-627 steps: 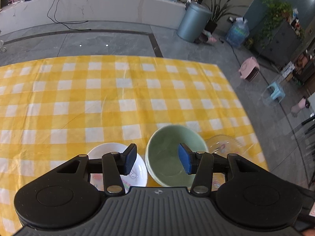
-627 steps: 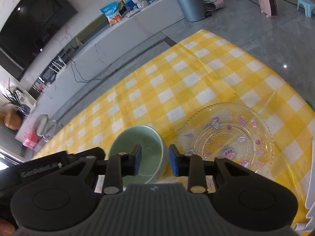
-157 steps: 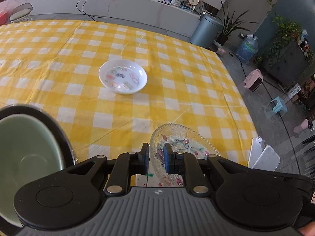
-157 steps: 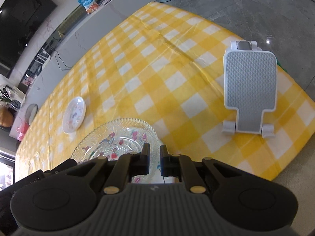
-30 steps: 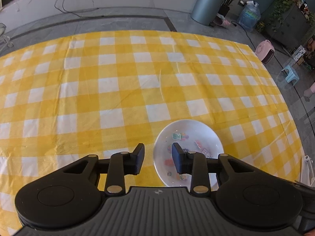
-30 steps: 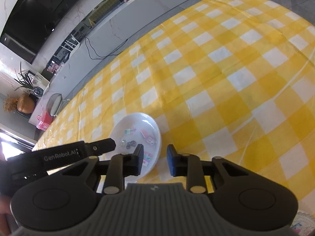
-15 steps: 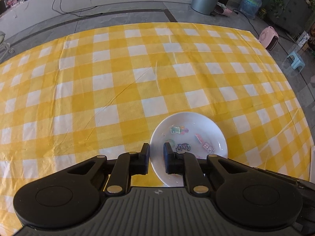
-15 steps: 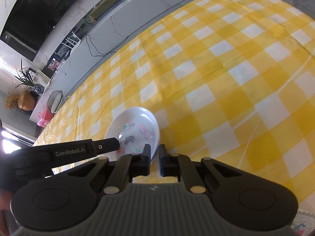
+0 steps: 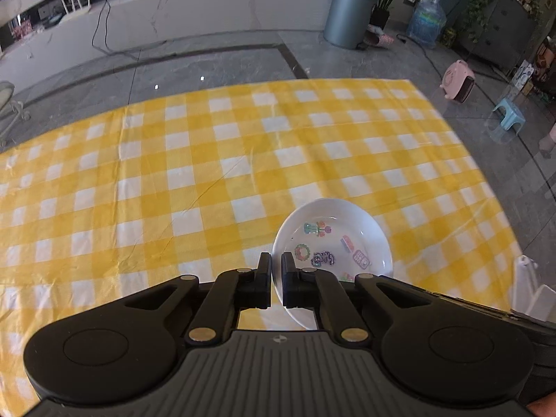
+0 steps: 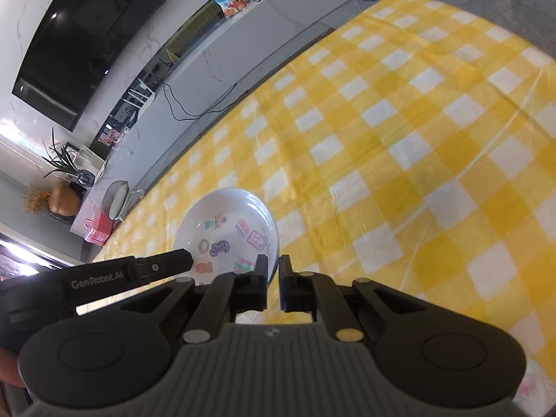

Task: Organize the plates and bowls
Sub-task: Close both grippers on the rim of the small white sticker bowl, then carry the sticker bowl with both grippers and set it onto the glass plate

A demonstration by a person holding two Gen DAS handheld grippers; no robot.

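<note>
A white shallow dish [image 9: 333, 239] with cartoon prints hangs slightly tilted just above the yellow checked tablecloth [image 9: 173, 180]. My left gripper [image 9: 276, 264] is shut on the dish's near left rim, which runs thin between the two pads. In the right wrist view the same dish [image 10: 226, 229] sits in front of my right gripper [image 10: 274, 266], shut on its near right rim. The left gripper's finger [image 10: 166, 266] reaches the dish's opposite side there. No other plate or bowl shows in full.
A white rack [image 9: 528, 285] stands at the table's right edge. The frilled edge of a glass plate [image 10: 535, 392] peeks in at the lower right. Beyond the cloth's far edge lie grey floor, a metal bin [image 9: 349, 14], a pink heater [image 9: 458, 83] and a blue stool [image 9: 507, 114].
Both grippers closed from partly open onto the dish's rim. Both then rose with it, so the cloth looks farther away and more floor shows.
</note>
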